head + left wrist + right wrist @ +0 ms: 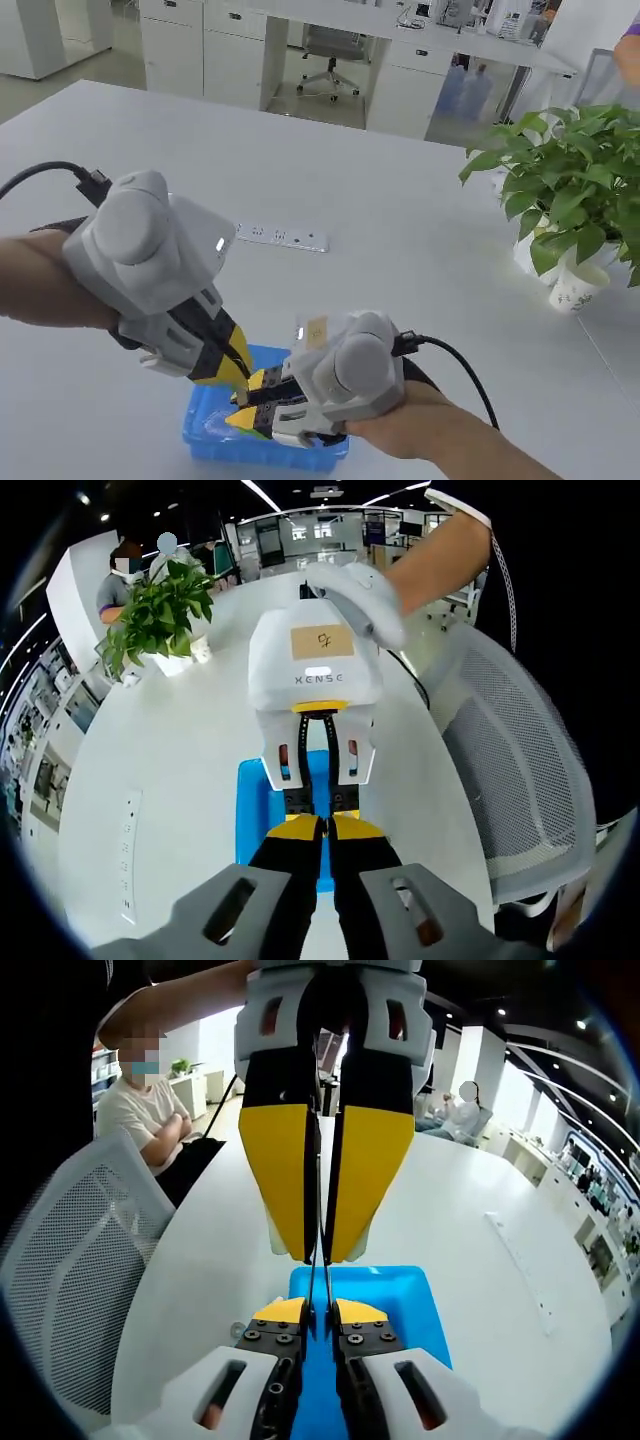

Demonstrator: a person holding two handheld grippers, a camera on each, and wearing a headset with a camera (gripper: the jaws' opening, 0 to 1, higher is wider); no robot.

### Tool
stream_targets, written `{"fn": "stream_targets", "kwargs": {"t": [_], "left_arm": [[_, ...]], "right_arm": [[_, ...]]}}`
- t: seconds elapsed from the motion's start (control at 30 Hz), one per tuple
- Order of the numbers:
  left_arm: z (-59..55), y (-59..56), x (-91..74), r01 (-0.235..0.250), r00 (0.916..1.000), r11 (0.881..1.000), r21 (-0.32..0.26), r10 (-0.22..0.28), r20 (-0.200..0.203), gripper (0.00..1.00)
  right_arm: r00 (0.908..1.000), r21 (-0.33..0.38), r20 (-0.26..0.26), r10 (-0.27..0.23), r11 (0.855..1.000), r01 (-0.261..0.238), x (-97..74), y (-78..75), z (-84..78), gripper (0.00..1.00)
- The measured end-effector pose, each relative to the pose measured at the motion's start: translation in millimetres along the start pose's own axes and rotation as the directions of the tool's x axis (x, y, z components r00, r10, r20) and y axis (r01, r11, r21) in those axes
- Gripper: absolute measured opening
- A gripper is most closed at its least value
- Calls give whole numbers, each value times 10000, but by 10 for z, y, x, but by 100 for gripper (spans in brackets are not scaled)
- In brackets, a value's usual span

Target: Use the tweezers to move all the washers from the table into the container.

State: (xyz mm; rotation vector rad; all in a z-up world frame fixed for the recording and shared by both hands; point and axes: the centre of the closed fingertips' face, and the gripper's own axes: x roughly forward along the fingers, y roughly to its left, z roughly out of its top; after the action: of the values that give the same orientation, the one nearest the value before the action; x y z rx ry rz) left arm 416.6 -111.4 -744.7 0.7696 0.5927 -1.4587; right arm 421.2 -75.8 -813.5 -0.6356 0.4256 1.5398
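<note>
Tweezers (319, 1298) over container (400, 1305), right gripper view

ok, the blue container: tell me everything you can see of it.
The container is a shallow, rectangular blue tray, plastic by its look, with a raised rim. It sits flat on the white table. The left hand-held gripper and right hand-held gripper meet just above it, jaws shut on thin tweezers, and hide most of its floor, so its contents cannot be told. Whether anything but the table touches it is unclear.
</note>
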Motion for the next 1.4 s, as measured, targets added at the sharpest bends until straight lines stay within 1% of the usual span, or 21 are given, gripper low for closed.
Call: {"fn": "stream_targets", "kwargs": {"t": [0.27, 0.57, 0.77, 0.93, 1.1, 1.4], "left_arm": [[14, -119, -10, 169, 9998, 9999, -28, -169, -108, 6], [17, -247, -2, 276, 9995, 9996, -53, -277, -130, 6], [-11, -348, 32, 402, 9991, 9991, -152, -404, -142, 6], [-35, -398, 55, 461, 9988, 9986, -256, -465, -124, 6], [-54, -466, 76, 433, 9991, 9980, -450, -433, 8, 6], [-137, -594, 136, 469, 9989, 9964, -704, -466, 52, 6]], "right_arm": [[10000, 65, 54, 75, 10000, -76, -2, 130, 24, 11], [9998, 77, 95, 167, 9998, -167, 4, 262, 31, 11], [9995, 120, 59, 321, 9994, -322, 47, 372, 6, 11], [9991, 118, 27, 428, 9990, -428, 78, 439, -12, 11], [9988, 177, 55, 480, 9987, -481, 106, 490, -14, 11], [9979, 299, 46, 648, 9974, -650, 198, 635, -60, 11]]}}
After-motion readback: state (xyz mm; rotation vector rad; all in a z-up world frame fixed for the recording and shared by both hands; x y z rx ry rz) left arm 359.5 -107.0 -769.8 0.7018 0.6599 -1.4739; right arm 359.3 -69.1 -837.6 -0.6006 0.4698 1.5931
